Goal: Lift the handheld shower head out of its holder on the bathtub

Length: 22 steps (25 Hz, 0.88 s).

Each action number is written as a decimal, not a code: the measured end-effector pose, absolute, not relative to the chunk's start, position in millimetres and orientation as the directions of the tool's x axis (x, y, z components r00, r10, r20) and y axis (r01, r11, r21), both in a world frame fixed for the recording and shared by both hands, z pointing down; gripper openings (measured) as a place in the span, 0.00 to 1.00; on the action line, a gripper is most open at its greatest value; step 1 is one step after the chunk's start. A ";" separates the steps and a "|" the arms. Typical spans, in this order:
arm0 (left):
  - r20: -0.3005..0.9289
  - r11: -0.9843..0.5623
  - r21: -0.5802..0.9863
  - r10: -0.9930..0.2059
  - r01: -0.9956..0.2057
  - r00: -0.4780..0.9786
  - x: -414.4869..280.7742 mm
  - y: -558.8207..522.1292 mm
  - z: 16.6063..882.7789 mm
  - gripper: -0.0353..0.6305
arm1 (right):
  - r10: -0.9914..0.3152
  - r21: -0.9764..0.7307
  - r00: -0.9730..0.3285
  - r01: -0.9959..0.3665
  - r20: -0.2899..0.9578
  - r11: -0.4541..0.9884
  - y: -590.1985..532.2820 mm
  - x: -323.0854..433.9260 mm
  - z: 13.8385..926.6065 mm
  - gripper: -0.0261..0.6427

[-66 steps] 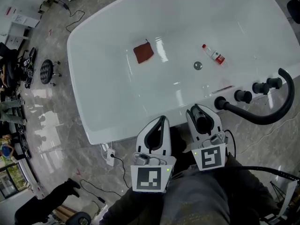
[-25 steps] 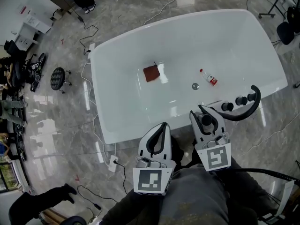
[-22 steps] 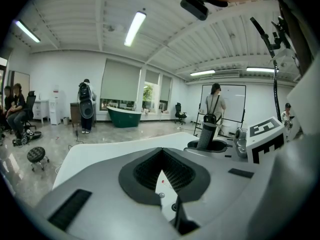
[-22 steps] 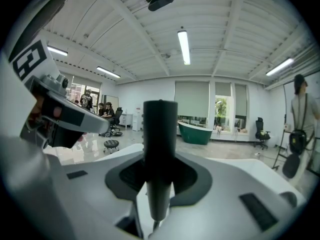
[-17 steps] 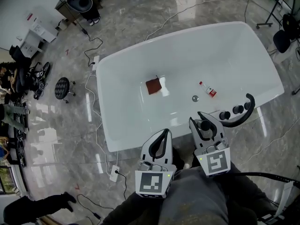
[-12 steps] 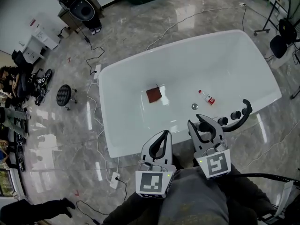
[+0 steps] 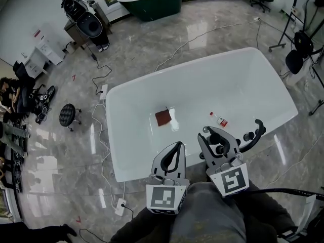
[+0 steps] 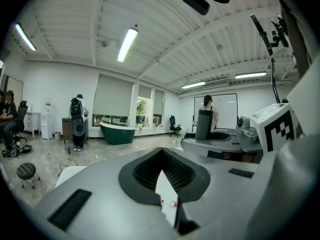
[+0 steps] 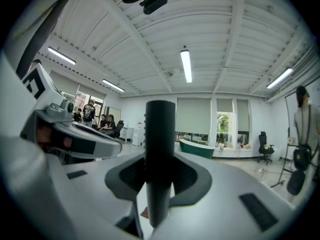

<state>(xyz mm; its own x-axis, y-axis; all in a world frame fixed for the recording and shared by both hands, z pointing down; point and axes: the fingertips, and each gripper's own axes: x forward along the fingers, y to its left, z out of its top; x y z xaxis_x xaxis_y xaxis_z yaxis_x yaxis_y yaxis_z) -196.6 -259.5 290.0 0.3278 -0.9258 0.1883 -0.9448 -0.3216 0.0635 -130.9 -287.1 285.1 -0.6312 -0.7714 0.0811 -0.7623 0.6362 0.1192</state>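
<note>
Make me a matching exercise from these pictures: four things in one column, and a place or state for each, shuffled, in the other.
Things:
1. handheld shower head
2. brown cloth
3. small bottle
4. left gripper

Places or states:
A. jaws together, nothing between them
B. on the bathtub floor, nearer the black spout
C. clamped in the right gripper
D. flat on the bathtub floor, farther from the black spout

Pairs: 1-C, 2-D, 3-B, 4-A
</note>
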 end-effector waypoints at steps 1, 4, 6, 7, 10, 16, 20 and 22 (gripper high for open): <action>0.184 -0.326 0.064 -0.925 -0.943 0.332 -195.2 -260.5 289.4 0.06 | -0.770 0.123 -0.633 -0.761 0.079 0.637 -288.0 -130.6 284.0 0.21; 0.178 -0.333 0.073 -0.923 -0.940 0.341 -191.9 -262.6 286.4 0.06 | -0.766 0.127 -0.637 -0.756 0.080 0.642 -290.1 -130.2 281.2 0.21; 0.177 -0.336 0.073 -0.922 -0.939 0.344 -190.4 -264.2 283.9 0.06 | -0.764 0.127 -0.639 -0.754 0.082 0.644 -291.5 -130.6 278.8 0.21; 0.177 -0.338 0.073 -0.921 -0.938 0.346 -189.9 -264.3 283.6 0.06 | -0.764 0.127 -0.640 -0.754 0.082 0.645 -291.5 -131.0 278.2 0.21; 0.178 -0.342 0.075 -0.919 -0.937 0.350 -191.3 -262.8 282.9 0.06 | -0.764 0.128 -0.640 -0.754 0.081 0.645 -289.3 -134.1 276.7 0.21; 0.163 -0.346 0.076 -0.921 -0.935 0.354 -196.9 -260.8 279.3 0.06 | -0.766 0.138 -0.639 -0.754 0.069 0.642 -285.7 -140.8 271.5 0.21; 0.139 -0.367 0.064 -0.918 -0.928 0.372 -197.5 -253.0 273.1 0.06 | -0.781 0.144 -0.622 -0.770 0.050 0.622 -279.5 -143.4 266.1 0.21; 0.129 -0.376 0.061 -0.915 -0.924 0.381 -199.6 -243.7 273.0 0.06 | -0.795 0.143 -0.606 -0.785 0.027 0.603 -273.0 -144.7 261.5 0.21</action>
<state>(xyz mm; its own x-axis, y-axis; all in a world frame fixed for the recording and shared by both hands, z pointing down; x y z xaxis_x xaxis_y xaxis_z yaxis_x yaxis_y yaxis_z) -199.6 -243.7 273.0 0.3813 -0.9154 0.1287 -0.9244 -0.3765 0.0608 -144.7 -273.0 261.5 -0.6062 -0.7949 0.0270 -0.7846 0.6033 0.1428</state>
